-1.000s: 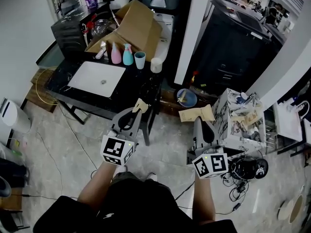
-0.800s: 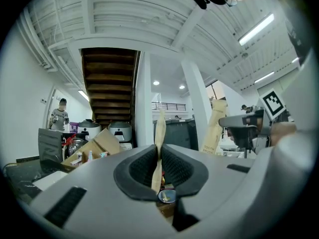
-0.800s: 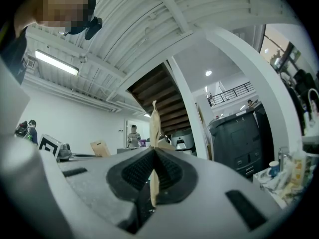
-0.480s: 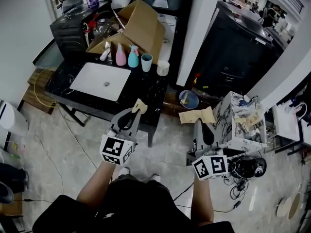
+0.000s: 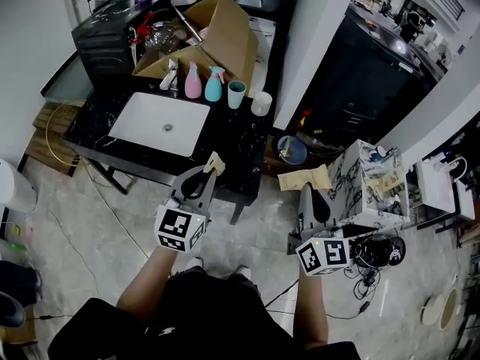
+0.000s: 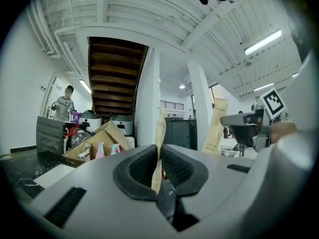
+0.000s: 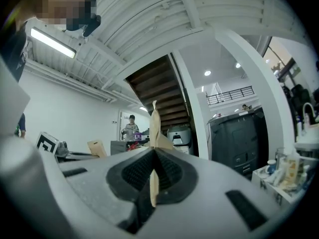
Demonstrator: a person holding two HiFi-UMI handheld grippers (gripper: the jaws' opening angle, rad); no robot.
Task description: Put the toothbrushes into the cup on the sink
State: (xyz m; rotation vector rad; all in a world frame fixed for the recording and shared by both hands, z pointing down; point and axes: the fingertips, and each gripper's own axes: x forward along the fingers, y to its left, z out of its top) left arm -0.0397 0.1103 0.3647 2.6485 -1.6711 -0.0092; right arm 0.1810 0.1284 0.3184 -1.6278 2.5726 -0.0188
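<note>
In the head view my left gripper (image 5: 208, 173) is shut on a flat kraft-paper toothbrush packet (image 5: 215, 162), just short of the black counter's near edge (image 5: 225, 182). My right gripper (image 5: 308, 191) is shut on a second such packet (image 5: 304, 177) over the floor to the right. Each gripper view shows its packet edge-on between the pads: the left packet (image 6: 158, 143), the right packet (image 7: 154, 133). A teal cup (image 5: 236, 94) and a white cup (image 5: 261, 103) stand behind and to the right of the white sink basin (image 5: 161, 122).
A pink bottle (image 5: 193, 81) and a teal bottle (image 5: 214, 85) stand behind the basin, before an open cardboard box (image 5: 217, 32). A white pillar (image 5: 311, 43), a blue bowl (image 5: 289, 150) on the floor, a marbled stand (image 5: 371, 182) and cables (image 5: 375, 276) lie to the right.
Both grippers, each still holding its packet, have moved forward toward the counter; the sink and cups now sit lower and nearer in the head view.
</note>
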